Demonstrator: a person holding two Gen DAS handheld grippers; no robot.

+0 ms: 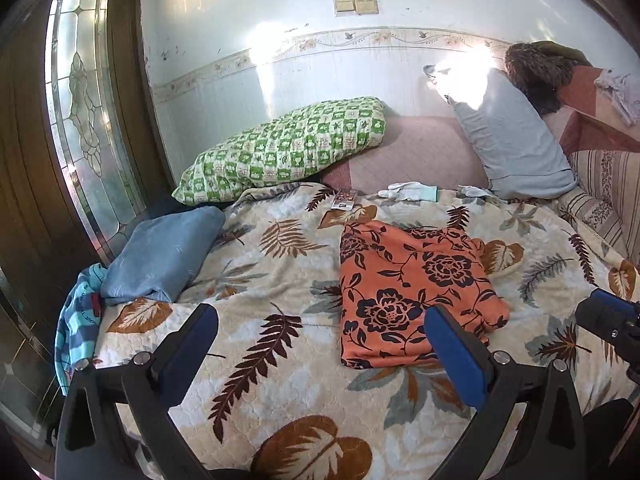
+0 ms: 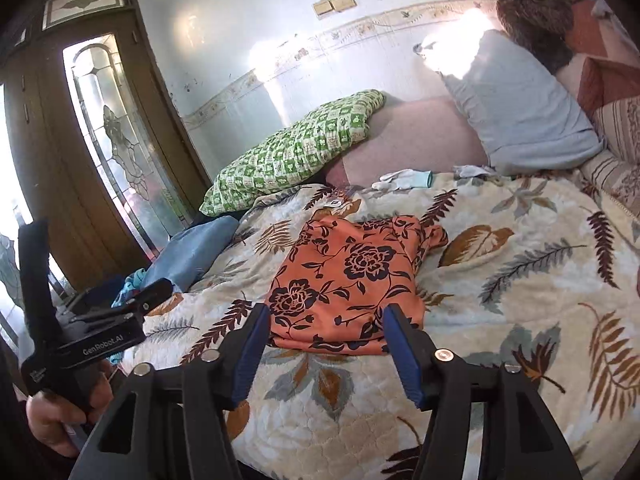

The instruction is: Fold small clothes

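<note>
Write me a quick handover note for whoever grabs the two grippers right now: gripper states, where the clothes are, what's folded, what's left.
Left gripper: open, empty, above the leaf-print blanket.
Right gripper: open, empty, just short of the near edge of the orange floral garment.
That garment lies mid-bed, folded into a rough rectangle, far right corner bunched.
The blue folded cloth and a striped teal garment, crumpled, are at the bed's left edge.
Left: tidy the orange one if needed, probably fold the striped piece.

- Cream leaf-print quilted bedspread (image 1: 280, 380) covering the bed.
- Green-and-white checked pillow (image 1: 284, 148) against the wall.
- Pale grey-blue pillow (image 1: 512, 140) leaning to its right.
- Blue folded cushion (image 1: 160, 256) at the bedspread's left edge.
- Leaded glass door panel (image 1: 80, 112) beyond.
- White glove (image 1: 404, 191) near the pillows.
</note>
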